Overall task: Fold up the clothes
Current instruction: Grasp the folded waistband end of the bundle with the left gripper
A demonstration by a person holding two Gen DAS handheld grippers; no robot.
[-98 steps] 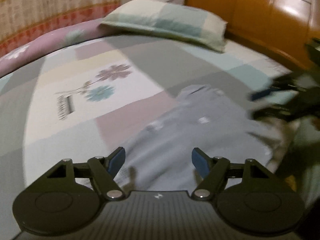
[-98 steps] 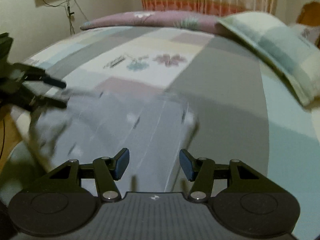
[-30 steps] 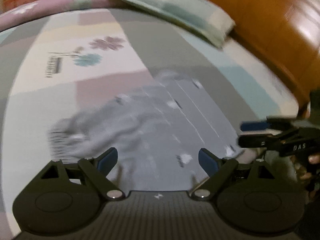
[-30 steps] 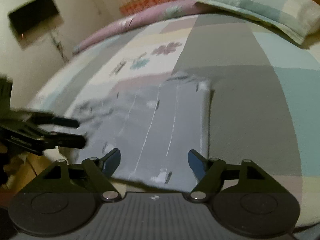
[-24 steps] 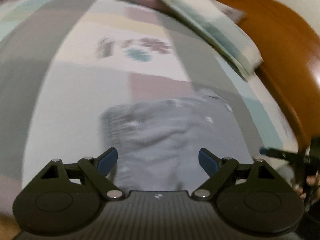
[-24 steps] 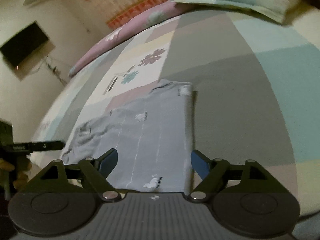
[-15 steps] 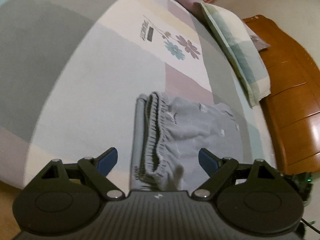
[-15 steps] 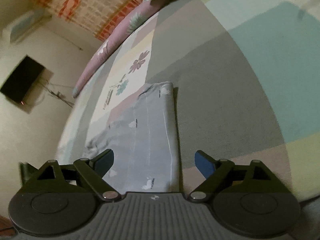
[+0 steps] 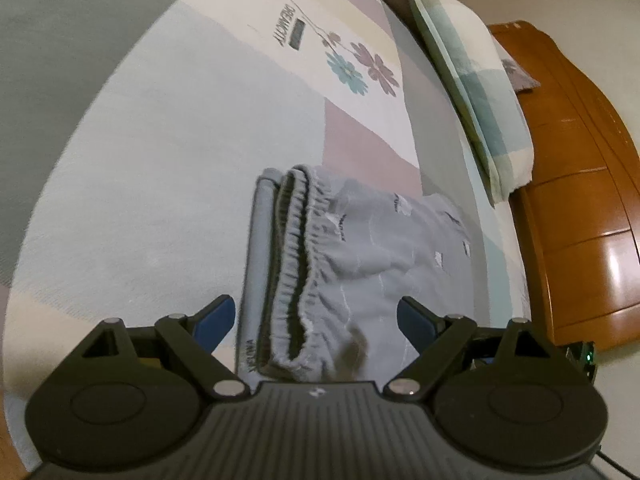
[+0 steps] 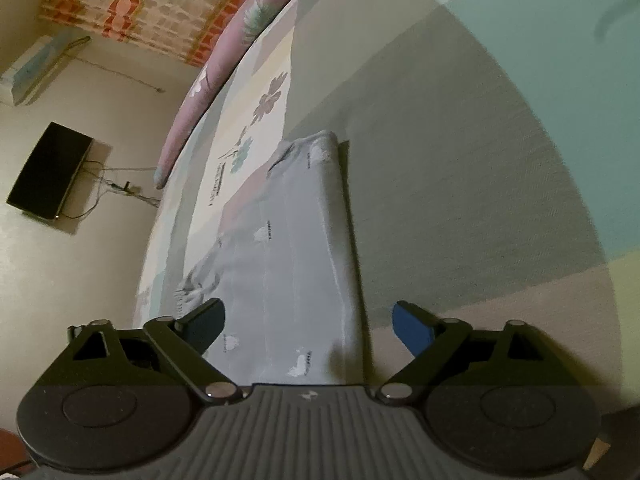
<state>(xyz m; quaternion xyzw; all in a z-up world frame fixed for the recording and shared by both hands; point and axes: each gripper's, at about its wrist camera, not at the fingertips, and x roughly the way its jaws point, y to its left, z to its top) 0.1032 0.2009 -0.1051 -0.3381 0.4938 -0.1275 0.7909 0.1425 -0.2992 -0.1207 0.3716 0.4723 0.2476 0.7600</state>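
A wide bed (image 9: pixel 140 184) covered in a patchwork sheet of grey, cream, pink and teal blocks is seen in both wrist views, with a checked pillow (image 9: pixel 476 92) laid against a wooden headboard (image 9: pixel 580 200). A pair of grey trousers (image 9: pixel 360 264), folded lengthwise into one long strip, is laid flat on the sheet close to the bed's near edge. The long axis of the strip is set along that edge, with the elastic waistband (image 9: pixel 296 264) turned toward the left gripper (image 9: pixel 316 320) and the straight folded side (image 10: pixel 344 240) seen under the right gripper (image 10: pixel 308 320). Both grippers are tilted downward over opposite ends of the garment. The left gripper's jaws are spread wide, clear of the cloth below them; the right gripper's jaws are opening, with the garment's corner framed between them but not pinched. Much bare sheet is left beyond the trousers toward the far side.
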